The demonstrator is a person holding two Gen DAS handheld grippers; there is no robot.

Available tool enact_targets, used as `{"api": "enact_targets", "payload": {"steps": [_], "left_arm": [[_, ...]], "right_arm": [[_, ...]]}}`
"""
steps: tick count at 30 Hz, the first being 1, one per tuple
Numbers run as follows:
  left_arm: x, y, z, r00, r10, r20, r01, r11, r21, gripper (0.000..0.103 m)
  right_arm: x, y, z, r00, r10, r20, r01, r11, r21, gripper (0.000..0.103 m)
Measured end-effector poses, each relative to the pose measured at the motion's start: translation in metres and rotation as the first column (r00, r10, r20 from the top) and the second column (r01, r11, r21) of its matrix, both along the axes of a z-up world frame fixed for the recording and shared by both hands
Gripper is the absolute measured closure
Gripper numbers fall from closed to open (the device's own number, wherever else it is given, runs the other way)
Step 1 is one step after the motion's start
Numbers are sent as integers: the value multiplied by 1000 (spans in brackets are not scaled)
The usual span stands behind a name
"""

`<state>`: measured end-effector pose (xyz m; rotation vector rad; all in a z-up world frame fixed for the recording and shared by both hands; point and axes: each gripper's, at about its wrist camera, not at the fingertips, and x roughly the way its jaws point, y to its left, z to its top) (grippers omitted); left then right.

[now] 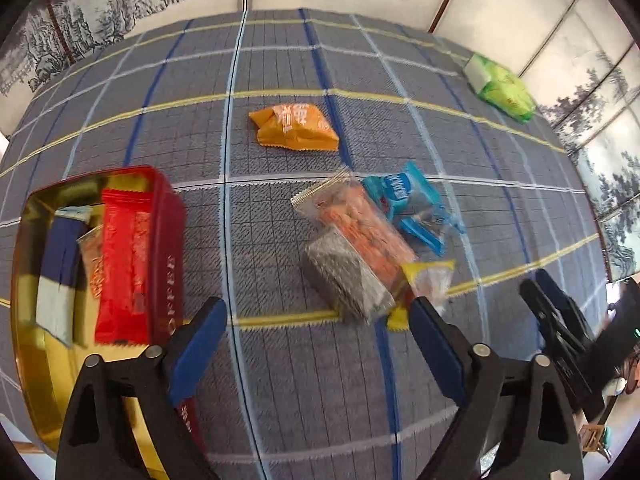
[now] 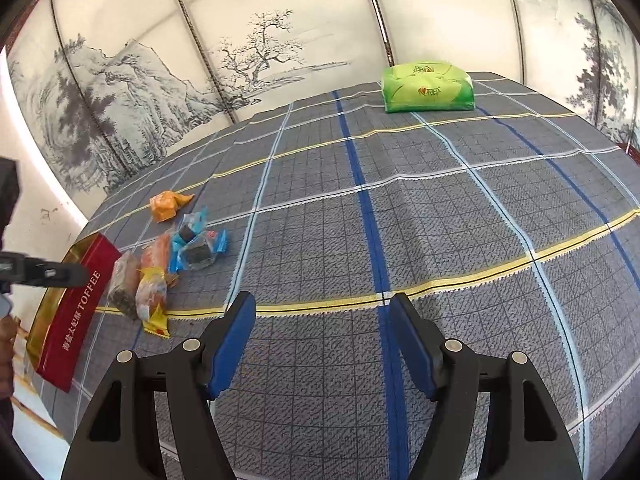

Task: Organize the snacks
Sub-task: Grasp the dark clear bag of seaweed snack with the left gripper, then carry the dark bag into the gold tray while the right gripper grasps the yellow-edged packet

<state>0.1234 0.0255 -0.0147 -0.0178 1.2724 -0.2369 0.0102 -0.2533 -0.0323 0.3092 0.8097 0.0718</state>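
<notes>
So the plaid tablecloth (image 2: 440, 220) runs right up to the painted landscape panels (image 2: 248, 60) at 12 o'clock, with loads of bare cloth across the right wrist view out to the green pack (image 2: 428, 88) at 1 o'clock near the far edge. In the left wrist view, the red toffee tin (image 1: 168, 240) sits at 9 o'clock with wrapped snacks inside, and the loose snack pile (image 1: 368, 248) lies at 1 o'clock, the orange packet (image 1: 296, 126) apart at 12. Left gripper (image 1: 316, 316) is spread wide with nothing in it, right gripper (image 2: 322, 310) parted and empty too.
</notes>
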Motion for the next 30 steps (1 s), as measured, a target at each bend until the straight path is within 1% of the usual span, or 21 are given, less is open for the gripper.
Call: {"api": "enact_targets", "payload": {"steps": [1,4,5,6,7,8,9,10,11,12,14,16,19,20,22,24,26,30], "left_arm": [[6,-2,-6,1000,8,-17,-8,1000,-1,19],[16,-2,-17,998,39,-39,-39,999,-1,21],[19,-1,-20,998,52,-45,-53,998,-17,21],[21,1,-22,997,63,-51,-65,998,-27,24],[22,2,-25,995,74,-62,-77,996,-47,31],[23,2,-28,994,76,-74,-81,994,-68,35],[23,3,-31,994,73,-84,-79,994,-79,47],[22,1,-34,993,65,-97,-74,994,-87,61],[18,-1,-32,996,62,-63,-65,996,-54,73],[15,-2,-32,998,49,-47,-50,998,-28,80],[8,-2,-32,999,38,-38,-39,999,-31,80],[-3,3,-30,998,49,-37,-50,998,-39,81],[-27,8,-16,999,31,11,-31,998,-51,80],[-36,9,-10,999,25,30,-23,998,-52,80],[-50,13,-1,999,15,50,-12,998,-63,80],[-62,17,6,998,6,64,-2,998,-70,80],[-70,20,11,997,1,74,4,997,-73,80],[-84,30,20,996,-3,91,11,997,-80,80]], "right_arm": [[0,0,0,1000,6,2,-6,1000,4,33],[0,-1,-1,1000,15,7,-16,1000,22,33],[0,-1,-1,1000,15,8,-15,999,29,33],[0,-2,-1,1000,15,8,-16,999,36,33],[0,-3,-2,1000,17,8,-17,999,43,33],[-1,-3,-2,1000,17,8,-17,999,47,33],[0,-3,-2,1000,16,7,-16,999,50,33],[0,-4,-3,1000,16,6,-17,998,53,33],[0,-4,-3,1000,16,5,-16,998,55,33],[0,-4,-3,1000,15,3,-15,998,57,33],[1,-4,-3,1000,11,-3,-11,998,59,33],[2,-4,-3,1000,12,-6,-12,998,58,33],[-1,2,0,1000,26,10,-26,999,27,33],[-3,7,3,998,54,23,-55,998,33,33],[-6,23,5,992,122,29,-125,988,89,33],[-5,47,5,980,199,28,-201,972,121,33],[0,70,7,967,252,43,-256,959,125,33],[17,99,10,954,298,43,-301,948,108,33]]}}
